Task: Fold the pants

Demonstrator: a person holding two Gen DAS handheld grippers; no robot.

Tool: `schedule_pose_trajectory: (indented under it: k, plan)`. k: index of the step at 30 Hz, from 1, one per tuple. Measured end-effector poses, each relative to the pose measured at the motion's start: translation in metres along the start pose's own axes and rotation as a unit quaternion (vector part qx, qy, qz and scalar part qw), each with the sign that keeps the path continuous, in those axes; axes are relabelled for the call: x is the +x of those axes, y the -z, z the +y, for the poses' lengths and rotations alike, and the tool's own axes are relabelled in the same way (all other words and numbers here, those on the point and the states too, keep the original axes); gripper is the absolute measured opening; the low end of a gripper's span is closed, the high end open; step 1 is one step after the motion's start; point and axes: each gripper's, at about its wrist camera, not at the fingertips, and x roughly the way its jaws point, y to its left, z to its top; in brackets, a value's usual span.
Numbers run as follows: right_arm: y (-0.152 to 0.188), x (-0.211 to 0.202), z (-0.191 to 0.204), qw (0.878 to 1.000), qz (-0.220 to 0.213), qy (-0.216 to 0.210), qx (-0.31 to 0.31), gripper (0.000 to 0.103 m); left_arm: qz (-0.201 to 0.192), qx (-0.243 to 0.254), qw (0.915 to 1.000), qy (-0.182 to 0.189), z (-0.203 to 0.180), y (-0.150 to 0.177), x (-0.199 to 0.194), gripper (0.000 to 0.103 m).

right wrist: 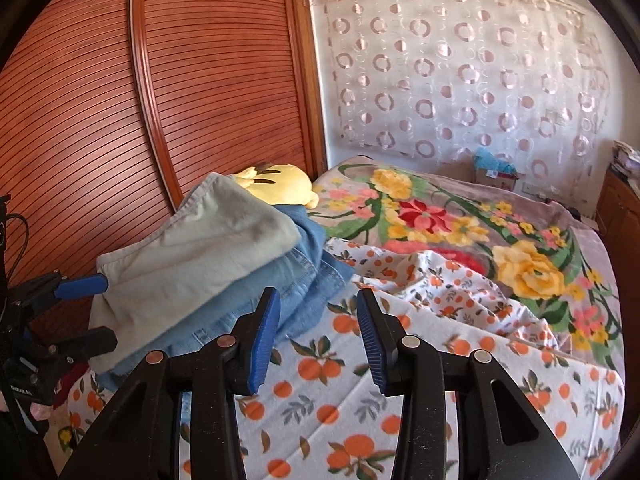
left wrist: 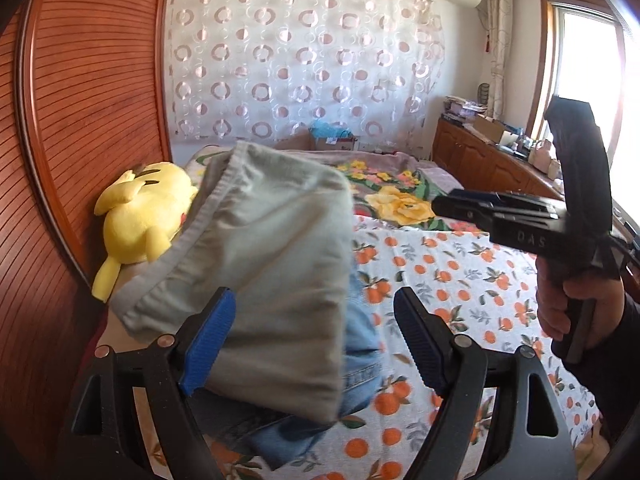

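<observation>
Folded grey pants [left wrist: 260, 256] lie on top of folded blue jeans [left wrist: 360, 344] at the left side of the bed. The stack also shows in the right wrist view, grey pants [right wrist: 192, 256] over jeans [right wrist: 256, 300]. My left gripper [left wrist: 316, 344] is open, with the near end of the grey pants between its blue fingers [left wrist: 208, 340]. In the right wrist view it [right wrist: 94, 308] is open at the stack's left end. My right gripper [right wrist: 318, 340] is open and empty over the orange-print sheet, right of the stack. It shows in the left wrist view [left wrist: 444, 204], held by a hand.
A yellow plush toy [left wrist: 140, 216] lies behind the stack against the slatted wooden wardrobe [left wrist: 80, 120]. An orange-print sheet [right wrist: 360, 420] and a floral blanket [right wrist: 460, 224] cover the bed. A wooden cabinet [left wrist: 480, 160] with clutter stands at the far right under the window.
</observation>
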Motion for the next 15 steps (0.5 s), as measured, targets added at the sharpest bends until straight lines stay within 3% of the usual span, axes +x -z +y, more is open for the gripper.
schedule_pose_trajectory:
  k: [15]
  plan:
    - [0.054,-0.086,0.024,0.995,-0.014,0.091,0.033,0.066,-0.043,0.030,0.9986,0.010,-0.053,0.004,-0.022,0.082]
